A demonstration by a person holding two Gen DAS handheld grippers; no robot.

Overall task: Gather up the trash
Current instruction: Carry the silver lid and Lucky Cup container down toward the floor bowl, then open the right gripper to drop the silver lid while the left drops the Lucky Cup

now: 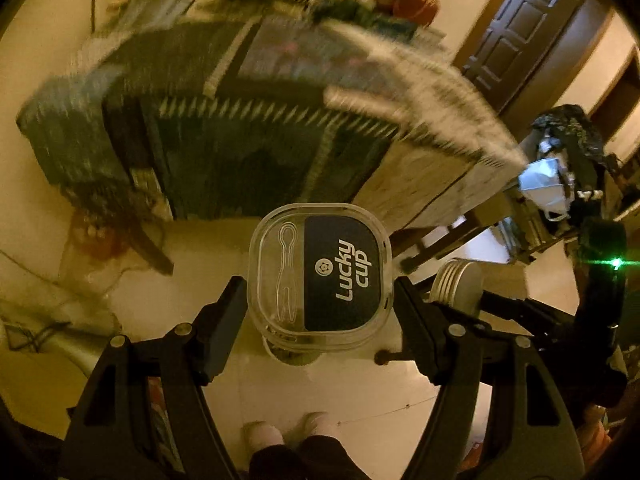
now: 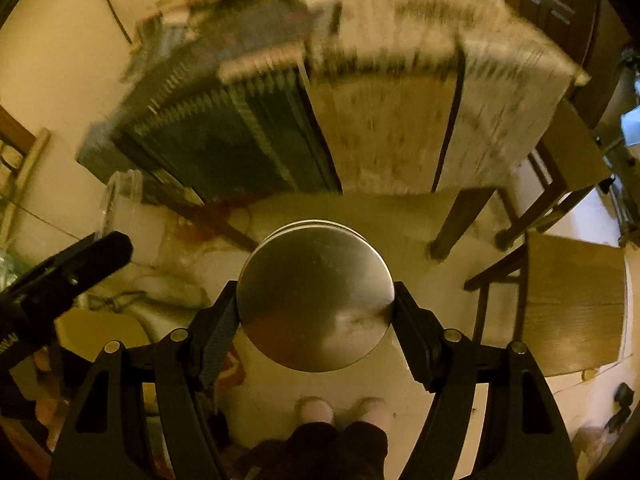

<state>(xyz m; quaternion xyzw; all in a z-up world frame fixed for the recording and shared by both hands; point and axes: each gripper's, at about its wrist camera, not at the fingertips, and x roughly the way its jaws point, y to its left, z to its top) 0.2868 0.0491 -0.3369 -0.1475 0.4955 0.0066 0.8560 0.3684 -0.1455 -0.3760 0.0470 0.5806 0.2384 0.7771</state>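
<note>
Left gripper (image 1: 320, 300) clamped on a clear plastic cup with a rounded-square lid and a dark label reading "Lucky cup" (image 1: 319, 276), one black finger pressed to each side of the lid. Cup body almost wholly hidden under its own lid; only a sliver of a rounded base showing below. Faint spoon outline moulded into the clear half of the lid, hard to make out.

Right gripper (image 2: 316, 304) clamped on a round silver metal tin with a plain flat face (image 2: 315, 298), black pads (image 2: 218, 328) touching its rim left and right. Ribbed side of the tin barely visible at the top edge in this view, clearer in the left wrist view at the right. Contents not visible.

Both held above a pale tiled floor (image 1: 320, 392), with pale shoes (image 2: 316, 408) and dark trouser legs cut off at the bottom edge.

Beyond, a table draped in a dark patterned cloth and a pale fringed cloth (image 1: 240, 128), heavily blurred; clutter on top not identifiable. Wooden chair with a tan seat (image 2: 572, 304) at the right of the right wrist view. Possibly a crumpled clear plastic bag on the floor at the left, too smeared to be sure.
</note>
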